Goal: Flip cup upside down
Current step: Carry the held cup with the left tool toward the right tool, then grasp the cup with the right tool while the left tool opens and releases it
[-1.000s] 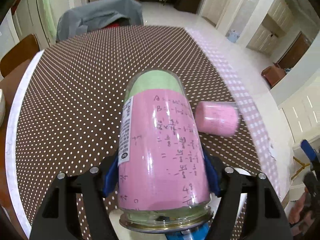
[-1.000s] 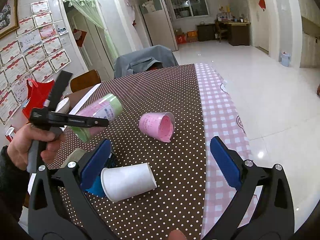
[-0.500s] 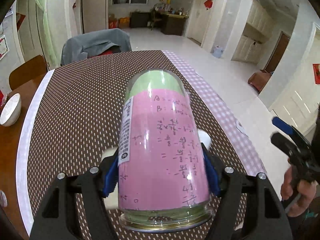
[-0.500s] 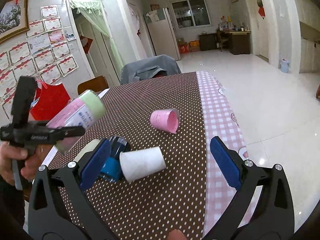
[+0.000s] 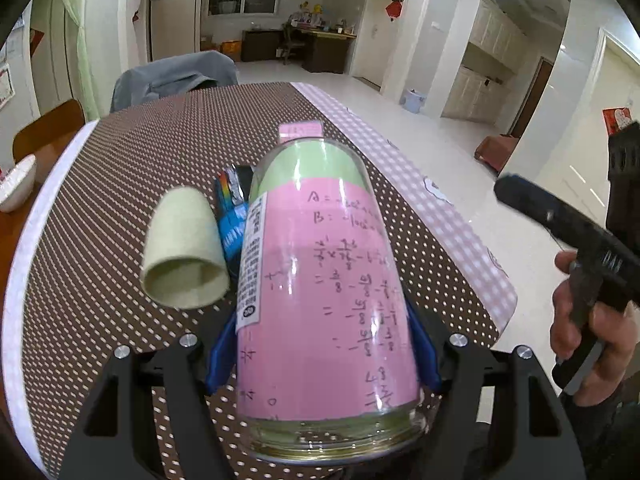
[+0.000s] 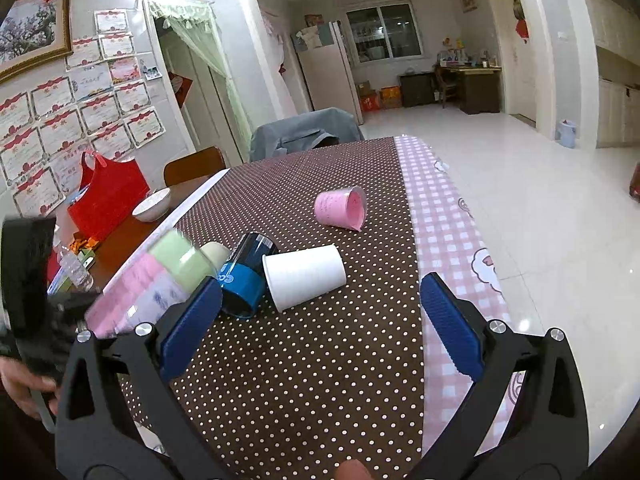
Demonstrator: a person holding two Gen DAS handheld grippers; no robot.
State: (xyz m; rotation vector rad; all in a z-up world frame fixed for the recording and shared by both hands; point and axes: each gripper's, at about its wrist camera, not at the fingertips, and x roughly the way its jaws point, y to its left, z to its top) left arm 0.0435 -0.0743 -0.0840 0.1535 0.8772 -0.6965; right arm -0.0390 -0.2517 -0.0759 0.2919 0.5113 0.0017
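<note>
My left gripper [image 5: 322, 348] is shut on a clear glass cup lined with pink and green paper [image 5: 324, 288], held tilted above the table, closed end pointing away. It also shows blurred in the right wrist view [image 6: 160, 280]. My right gripper [image 6: 320, 316] is open and empty above the table's near end. A white paper cup [image 6: 304, 276], a blue cup [image 6: 246, 276] and a pink cup [image 6: 340, 210] lie on their sides on the brown dotted tablecloth [image 6: 304, 380]. The white cup [image 5: 182, 250] lies just left of the glass.
A red bag [image 6: 106, 196], a white bowl [image 6: 152, 204] and a plastic bottle [image 6: 74, 268] sit on the bare wood at the table's left. A chair with a grey jacket [image 6: 306, 132] stands at the far end. The pink checked table edge [image 6: 452, 240] runs on the right.
My left gripper has pulled back and lifted its view with the glass cup still held. My right gripper has also drawn back, so the lying cups look farther away.
</note>
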